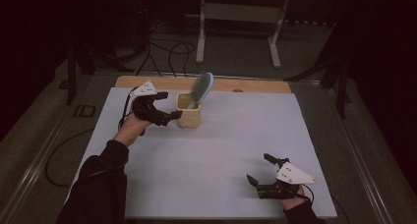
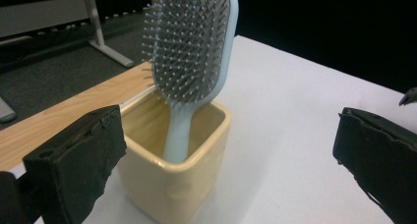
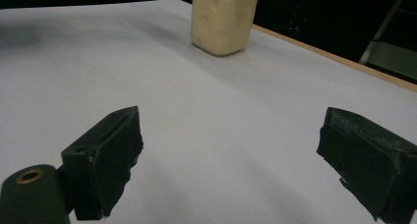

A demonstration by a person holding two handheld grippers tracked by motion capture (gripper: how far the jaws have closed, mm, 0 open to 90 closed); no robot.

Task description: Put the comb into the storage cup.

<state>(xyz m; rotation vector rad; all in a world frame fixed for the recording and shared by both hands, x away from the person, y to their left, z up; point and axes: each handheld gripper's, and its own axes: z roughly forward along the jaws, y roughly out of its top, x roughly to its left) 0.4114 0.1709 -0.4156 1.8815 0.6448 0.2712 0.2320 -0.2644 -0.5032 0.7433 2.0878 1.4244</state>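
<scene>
While the hairbrush is standing handle-down in the yellow cup, both grippers' fingers are hanging released; the placing looks finished.

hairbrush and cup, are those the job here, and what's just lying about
In the job:
- hairbrush, standing handle-down in the cup
- cup
- left gripper, open beside the cup

Lying about:
- right gripper, open, away from both
- metal frame on the floor
- cables

The hairbrush stands in the cup — far-left on the table, left gripper beside it.
</scene>
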